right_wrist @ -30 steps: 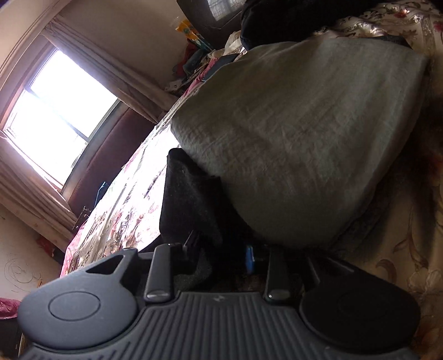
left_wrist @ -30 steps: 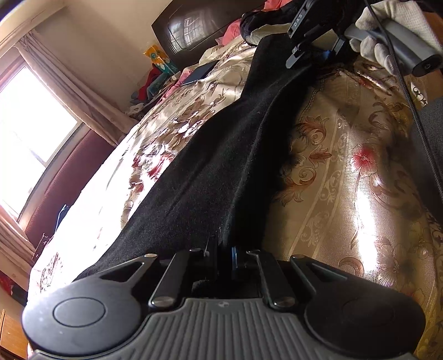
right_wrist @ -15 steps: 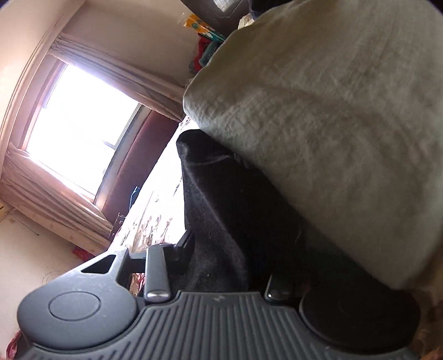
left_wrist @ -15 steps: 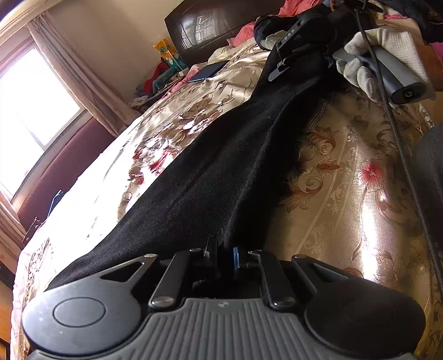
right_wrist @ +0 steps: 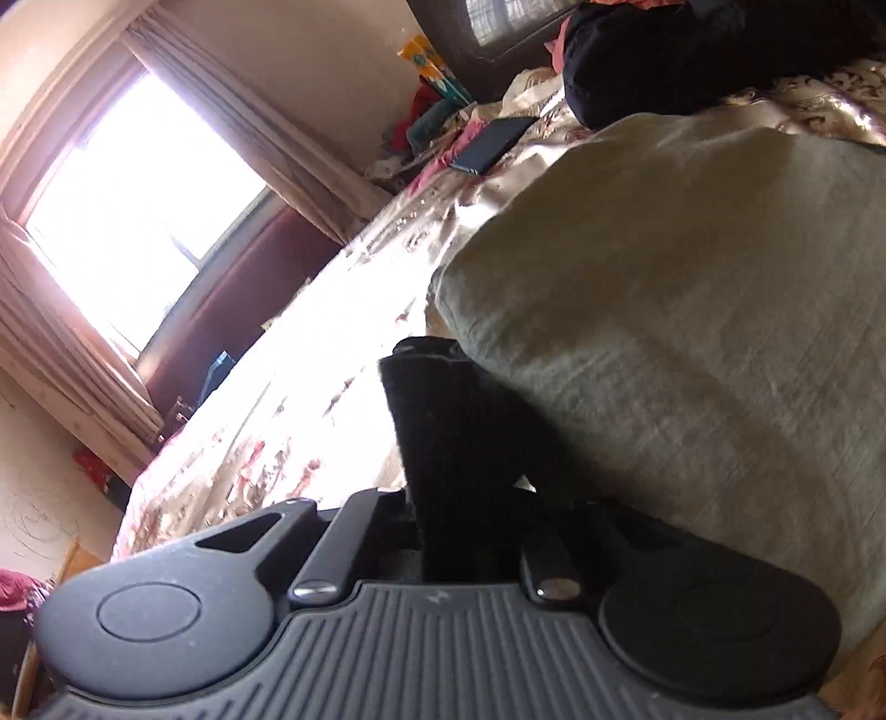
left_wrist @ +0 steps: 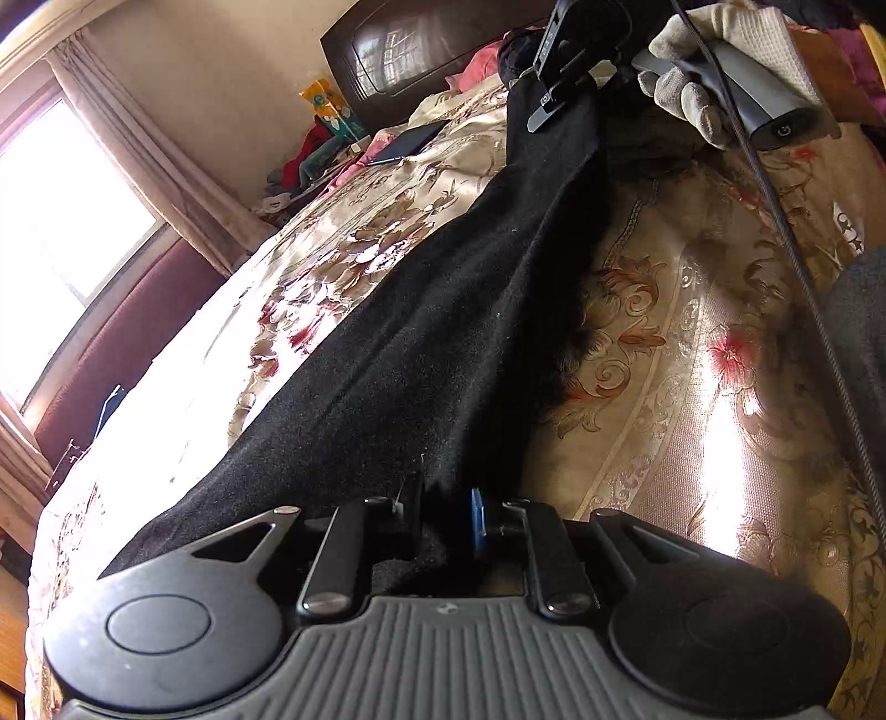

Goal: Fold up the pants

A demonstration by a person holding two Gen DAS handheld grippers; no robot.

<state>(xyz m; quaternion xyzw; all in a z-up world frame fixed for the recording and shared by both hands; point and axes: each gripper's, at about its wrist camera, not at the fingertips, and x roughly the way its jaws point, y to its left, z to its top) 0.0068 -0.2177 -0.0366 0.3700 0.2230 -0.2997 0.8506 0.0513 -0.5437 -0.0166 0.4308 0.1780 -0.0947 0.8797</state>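
Observation:
The black pants [left_wrist: 432, 332] stretch as a long band across the flowered bedspread [left_wrist: 692, 387]. At the near end my left gripper [left_wrist: 446, 520] has a bunch of the black cloth between its pads; its jaws are opening slightly and the cloth still runs taut from them. At the far end, a gloved hand [left_wrist: 686, 83] holds my right gripper [left_wrist: 554, 94], which lifts the other end off the bed. In the right wrist view the right gripper [right_wrist: 465, 509] is closing on a strip of the pants [right_wrist: 437, 432] that stands up from its jaws and hides the pads.
A grey-green pillow [right_wrist: 664, 332] lies just beyond the right gripper. A dark phone [left_wrist: 410, 141] rests on the bed near the headboard [left_wrist: 410, 50]. Black clothes [right_wrist: 637, 66] pile at the bed's head. A cable [left_wrist: 797, 288] hangs from the right gripper. A curtained window [left_wrist: 61, 221] is to the left.
The right gripper has narrowed onto the pants' end and lifted it up and back from the pillow. The band of cloth now rises more steeply. The left gripper has stayed put.

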